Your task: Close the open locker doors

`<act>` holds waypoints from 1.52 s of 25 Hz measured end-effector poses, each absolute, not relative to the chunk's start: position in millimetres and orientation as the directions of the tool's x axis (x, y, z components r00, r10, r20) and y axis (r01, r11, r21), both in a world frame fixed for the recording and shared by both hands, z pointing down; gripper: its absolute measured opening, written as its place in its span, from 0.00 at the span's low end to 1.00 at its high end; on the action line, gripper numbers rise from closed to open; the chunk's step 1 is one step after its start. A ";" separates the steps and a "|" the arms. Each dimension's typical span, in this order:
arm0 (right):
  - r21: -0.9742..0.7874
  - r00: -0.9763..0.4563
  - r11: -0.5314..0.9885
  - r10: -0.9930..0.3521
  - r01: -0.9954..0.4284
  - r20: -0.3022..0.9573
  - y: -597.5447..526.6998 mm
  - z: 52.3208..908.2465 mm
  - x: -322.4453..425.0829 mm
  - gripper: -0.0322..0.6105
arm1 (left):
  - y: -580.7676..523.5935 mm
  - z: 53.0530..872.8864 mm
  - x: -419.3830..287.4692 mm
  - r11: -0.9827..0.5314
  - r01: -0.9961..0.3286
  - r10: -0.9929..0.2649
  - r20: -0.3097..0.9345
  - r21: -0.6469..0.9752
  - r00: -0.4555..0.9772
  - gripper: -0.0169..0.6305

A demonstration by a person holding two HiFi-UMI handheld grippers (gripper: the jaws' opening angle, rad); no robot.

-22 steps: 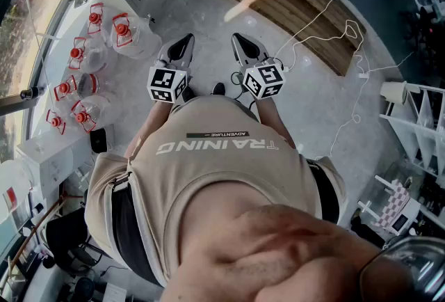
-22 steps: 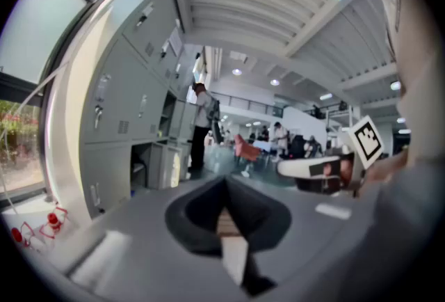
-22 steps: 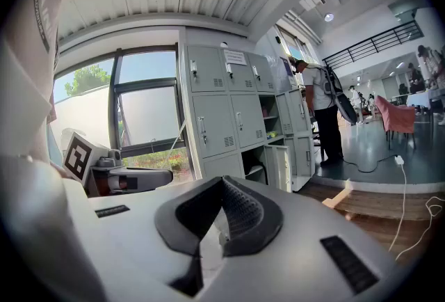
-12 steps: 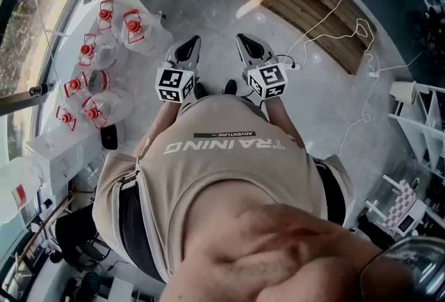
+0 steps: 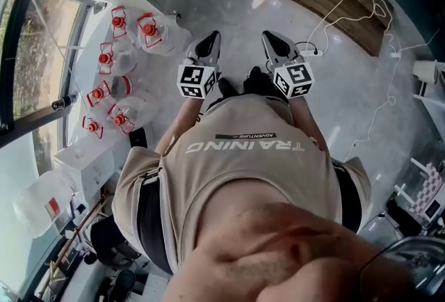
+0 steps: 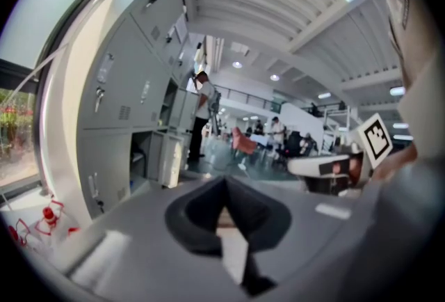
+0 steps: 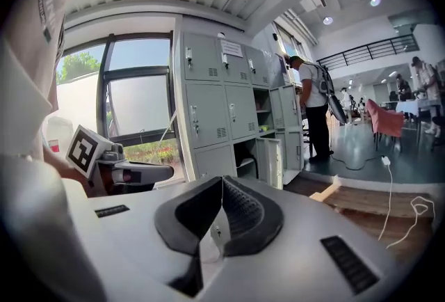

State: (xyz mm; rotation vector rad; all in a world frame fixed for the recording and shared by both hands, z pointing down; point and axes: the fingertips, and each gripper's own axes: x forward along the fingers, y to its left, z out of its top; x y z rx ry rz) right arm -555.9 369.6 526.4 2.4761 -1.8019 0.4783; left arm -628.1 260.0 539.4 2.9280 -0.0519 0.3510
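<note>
The lockers [image 7: 219, 109] are standing along the floor's window-side edge, lying ahead and to the left of both grippers. In the bottom row one door [image 7: 272, 160] is hanging open, swung out over the floor with its long axis upright. More compartments beyond it are also showing open. The left gripper [image 5: 210, 42] is pointing forward nearer that bank, so I judge it better placed to push the door. The right gripper [image 5: 273, 42] is riding just beside it. Both are carrying their jaws pressed together, gripping nothing.
</note>
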 end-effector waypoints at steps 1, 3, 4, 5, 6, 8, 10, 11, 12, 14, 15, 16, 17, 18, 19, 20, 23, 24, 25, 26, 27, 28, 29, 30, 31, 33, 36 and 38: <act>-0.167 0.270 -0.325 -0.920 -0.931 0.284 371.6 533.0 -554.3 0.07 | 260.5 539.8 -624.5 -0.982 -0.057 -0.011 0.243 0.182 0.970 0.03; -0.198 0.249 -0.318 -0.918 -0.927 0.308 369.7 545.0 -549.7 0.07 | 259.9 541.2 -615.8 -0.984 -0.055 -0.011 0.255 0.168 0.967 0.03; -0.206 0.234 -0.305 -0.921 -0.930 0.310 364.9 548.7 -546.6 0.07 | 257.1 542.2 -610.6 -0.985 -0.058 -0.015 0.260 0.160 0.965 0.03; -0.211 0.217 -0.288 -0.927 -0.934 0.305 358.4 550.5 -542.6 0.07 | 253.2 543.1 -604.7 -0.986 -0.065 -0.022 0.266 0.151 0.964 0.03; -0.215 0.200 -0.269 -0.934 -0.939 0.296 351.7 550.8 -537.8 0.07 | 249.3 543.4 -598.8 -0.987 -0.074 -0.032 0.273 0.146 0.961 0.03; -0.213 0.168 -0.233 -0.944 -0.949 0.284 340.6 548.6 -525.9 0.07 | 244.5 540.4 -587.3 -0.985 -0.096 -0.052 0.284 0.143 0.957 0.03; -0.205 0.143 -0.201 -0.954 -0.958 0.264 331.0 541.9 -508.8 0.07 | 241.8 531.5 -570.9 -0.985 -0.101 -0.060 0.278 0.137 0.959 0.03; -0.205 0.134 -0.188 -0.959 -0.961 0.250 326.9 538.6 -498.6 0.07 | 240.4 527.3 -560.5 -0.987 -0.100 -0.061 0.276 0.128 0.959 0.03; -0.207 0.129 -0.181 -0.962 -0.961 0.241 324.1 536.8 -488.1 0.07 | 239.1 524.6 -549.5 -0.988 -0.099 -0.063 0.276 0.119 0.959 0.03; -0.220 0.123 -0.176 -0.964 -0.960 0.235 323.5 537.5 -467.5 0.07 | 238.1 522.8 -526.7 -0.989 -0.103 -0.069 0.280 0.110 0.958 0.03; -0.230 0.116 -0.172 -0.965 -0.958 0.237 325.1 539.4 -457.2 0.07 | 239.2 522.4 -514.6 -0.988 -0.105 -0.071 0.280 0.110 0.957 0.03; -0.240 0.108 -0.167 -0.965 -0.956 0.241 327.3 541.6 -446.7 0.07 | 241.2 521.4 -501.7 -0.988 -0.106 -0.072 0.278 0.109 0.958 0.03; -0.248 0.101 -0.162 -0.965 -0.955 0.243 329.3 543.5 -435.7 0.07 | 243.2 519.7 -488.5 -0.989 -0.107 -0.074 0.275 0.106 0.959 0.03; -0.250 0.097 -0.158 -0.966 -0.955 0.238 330.5 544.0 -424.5 0.07 | 244.4 516.8 -475.6 -0.989 -0.108 -0.078 0.269 0.098 0.960 0.03; -0.242 0.098 -0.153 -0.969 -0.958 0.225 330.8 542.8 -413.5 0.07 | 244.3 512.6 -464.1 -0.990 -0.112 -0.086 0.260 0.089 0.962 0.03; -0.225 0.096 -0.143 -0.973 -0.964 0.208 330.2 540.4 -403.6 0.07 | 243.2 508.2 -454.9 -0.989 -0.121 -0.097 0.250 0.082 0.963 0.03; -0.172 0.065 -0.097 -0.981 -0.980 0.183 321.3 535.9 -377.2 0.07 | 234.6 503.1 -436.4 -0.984 -0.159 -0.137 0.233 0.081 0.963 0.03; -0.163 0.061 -0.091 -0.982 -0.982 0.178 316.2 534.7 -368.0 0.07 | 229.5 504.8 -431.5 -0.982 -0.170 -0.148 0.236 0.078 0.961 0.03; -0.161 0.062 -0.089 -0.984 -0.983 0.168 311.6 532.5 -360.5 0.07 | 223.8 508.3 -428.5 -0.981 -0.181 -0.158 0.246 0.074 0.956 0.03; -0.168 0.061 -0.086 -0.987 -0.982 0.152 308.3 529.2 -355.8 0.07 | 218.4 513.0 -427.7 -0.978 -0.193 -0.168 0.261 0.075 0.951 0.03; -0.183 0.055 -0.079 -0.989 -0.980 0.134 306.6 525.8 -353.3 0.07 | 213.7 517.9 -428.2 -0.975 -0.207 -0.178 0.279 0.081 0.944 0.03; -0.201 0.050 -0.074 -0.992 -0.977 0.120 305.9 523.7 -350.6 0.07 | 209.7 522.0 -428.1 -0.971 -0.221 -0.186 0.293 0.090 0.938 0.03; -0.216 0.051 -0.075 -0.992 -0.973 0.115 305.1 523.5 -345.8 0.07 | 205.7 524.8 -425.7 -0.968 -0.232 -0.194 0.302 0.097 0.934 0.03; -0.223 0.056 -0.082 -0.991 -0.971 0.120 303.3 525.4 -339.4 0.07 | 201.3 526.2 -421.1 -0.966 -0.239 -0.199 0.304 0.102 0.932 0.03; -0.225 0.061 -0.089 -0.990 -0.970 0.131 300.1 528.7 -332.6 0.07 | 196.6 526.7 -414.8 -0.965 -0.241 -0.200 0.301 0.105 0.932 0.03; -0.229 0.063 -0.097 -0.987 -0.969 0.151 290.1 536.3 -322.0 0.07 | 186.6 527.1 -401.0 -0.967 -0.232 -0.192 0.293 0.108 0.937 0.03; -0.232 0.048 -0.088 -0.984 -0.969 0.172 271.9 543.8 -315.7 0.07 | 172.7 533.5 -383.9 -0.971 -0.206 -0.165 0.286 0.120 0.944 0.03; -0.218 0.033 -0.073 -0.983 -0.973 0.180 258.0 542.7 -312.1 0.07 | 162.4 539.7 -372.1 -0.973 -0.190 -0.147 0.284 0.131 0.948 0.03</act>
